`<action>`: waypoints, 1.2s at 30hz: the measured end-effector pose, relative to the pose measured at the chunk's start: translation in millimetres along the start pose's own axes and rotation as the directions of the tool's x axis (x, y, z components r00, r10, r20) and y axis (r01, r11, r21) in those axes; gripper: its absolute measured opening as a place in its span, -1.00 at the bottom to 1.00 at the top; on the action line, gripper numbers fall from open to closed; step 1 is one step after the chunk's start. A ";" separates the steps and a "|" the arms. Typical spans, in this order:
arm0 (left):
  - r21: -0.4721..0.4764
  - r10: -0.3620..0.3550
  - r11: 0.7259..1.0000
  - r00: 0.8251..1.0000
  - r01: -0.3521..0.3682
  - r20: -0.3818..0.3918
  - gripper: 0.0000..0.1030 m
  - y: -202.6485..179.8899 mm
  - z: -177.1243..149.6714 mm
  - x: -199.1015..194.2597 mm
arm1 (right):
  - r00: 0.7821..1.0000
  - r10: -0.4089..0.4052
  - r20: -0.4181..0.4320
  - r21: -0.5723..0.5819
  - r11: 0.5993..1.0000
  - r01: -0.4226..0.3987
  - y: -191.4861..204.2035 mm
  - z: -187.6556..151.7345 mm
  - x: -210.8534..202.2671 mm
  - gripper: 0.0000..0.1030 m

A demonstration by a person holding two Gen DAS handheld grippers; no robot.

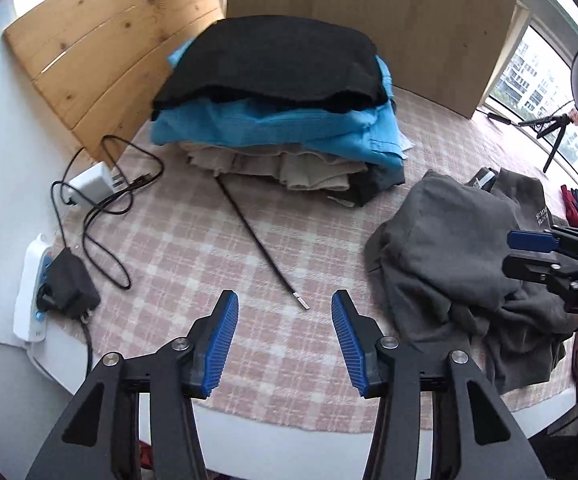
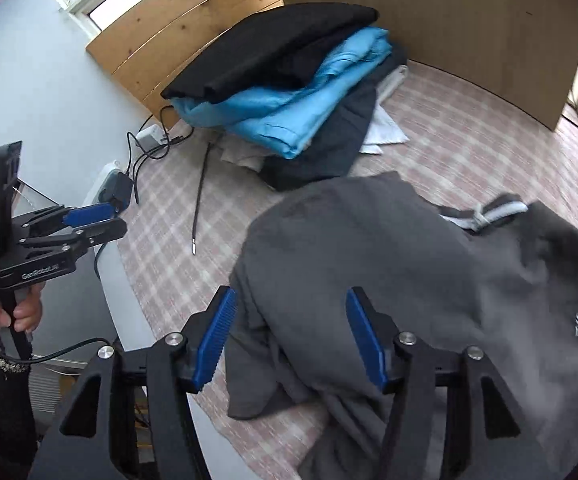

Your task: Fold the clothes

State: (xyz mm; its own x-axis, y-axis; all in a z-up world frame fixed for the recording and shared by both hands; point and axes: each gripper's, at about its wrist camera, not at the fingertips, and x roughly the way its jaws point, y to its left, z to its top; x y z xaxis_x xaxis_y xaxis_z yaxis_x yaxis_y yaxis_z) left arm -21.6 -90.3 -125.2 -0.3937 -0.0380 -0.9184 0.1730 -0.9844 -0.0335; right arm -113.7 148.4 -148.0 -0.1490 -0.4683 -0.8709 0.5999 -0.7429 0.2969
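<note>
Grey hoodie [image 2: 429,280] is lying crumpled at three o'clock; both grippers' jaws are being held released; spreading flat is advised.

left gripper [image 1: 285,304] and right gripper [image 2: 291,300] — both spread wide, empty.

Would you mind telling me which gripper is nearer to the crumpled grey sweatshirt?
Right. The right gripper hangs directly over the grey sweatshirt, jaws open astride its edge. The left gripper is off to the sweatshirt's left, jaws open over bare checked blanket.
</note>
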 end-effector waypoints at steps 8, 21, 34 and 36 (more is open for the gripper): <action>-0.094 0.033 0.995 0.998 -0.028 0.045 -0.09 58.9 -30.6 -33.1 | 0.965 -0.238 -0.112 -0.176 0.960 0.216 48.8 13.2 101.7 -0.20; 0.139 -0.110 0.986 0.990 0.096 0.091 -0.09 -23.1 29.2 -28.7 | 0.936 -0.348 0.058 0.202 0.922 0.330 -100.8 -128.9 -185.4 -0.85; 0.584 -0.295 0.767 0.954 0.266 -0.047 -0.08 -261.9 90.4 15.0 | 0.885 -0.456 0.095 0.663 0.692 0.285 -230.9 -255.4 -275.9 -0.14; 0.589 -0.285 0.766 0.957 0.258 -0.049 -0.08 -271.1 100.8 20.3 | 0.921 -0.362 0.144 0.632 0.750 0.196 -229.6 -218.8 -243.7 -0.05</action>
State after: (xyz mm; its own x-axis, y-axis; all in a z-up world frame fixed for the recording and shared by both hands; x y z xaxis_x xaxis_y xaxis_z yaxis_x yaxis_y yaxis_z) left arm -167.5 158.4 -95.0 -0.3818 0.2527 -0.8890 -0.5012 -0.8648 -0.0306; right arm -43.1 537.8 -89.6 -0.4678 -0.2308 -0.8532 -0.0760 -0.9512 0.2990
